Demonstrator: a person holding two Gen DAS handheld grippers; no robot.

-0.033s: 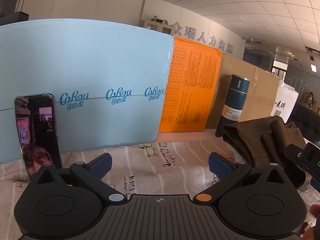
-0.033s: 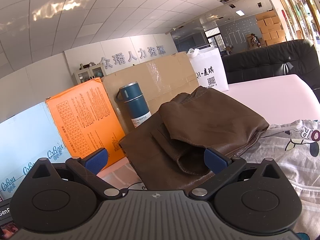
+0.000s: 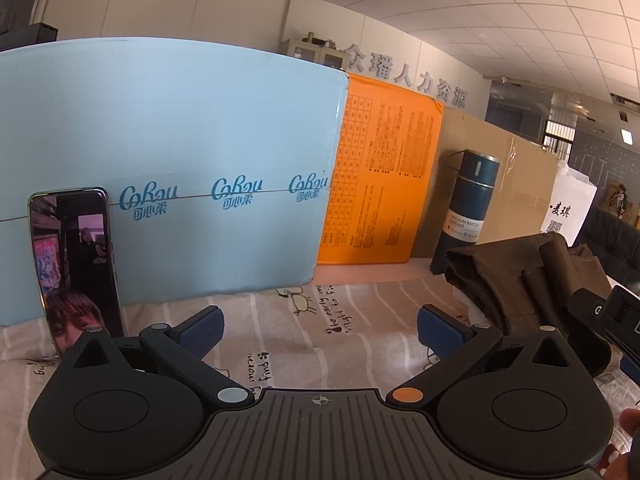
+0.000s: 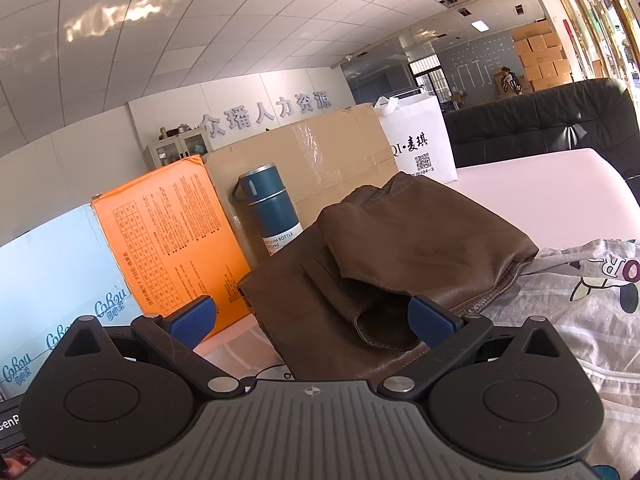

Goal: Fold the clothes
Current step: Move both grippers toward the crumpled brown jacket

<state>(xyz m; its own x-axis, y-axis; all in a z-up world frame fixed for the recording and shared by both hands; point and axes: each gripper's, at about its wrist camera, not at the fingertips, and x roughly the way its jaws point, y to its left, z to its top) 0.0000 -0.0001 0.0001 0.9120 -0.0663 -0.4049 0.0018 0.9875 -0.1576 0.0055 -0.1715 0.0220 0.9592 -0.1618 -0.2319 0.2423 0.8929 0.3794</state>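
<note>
Both tongs, left tongs (image 3: pixel 320 330) and right tongs (image 4: pixel 312 320), gaping fully, holding nothing; approaching near edge of brown garment (image 4: pixel 400 260), pinching single layer.

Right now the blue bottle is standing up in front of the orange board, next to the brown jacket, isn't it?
Not quite. The blue bottle stands upright in front of the cardboard box, not the orange board, which is beside it. It is next to the brown jacket. The right wrist view shows this.

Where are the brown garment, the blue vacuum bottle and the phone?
brown garment (image 4: pixel 420 248), right wrist view, top folded layer.
blue vacuum bottle (image 4: pixel 269 204), right wrist view, upper body.
phone (image 3: pixel 74 264), left wrist view, screen.
</note>
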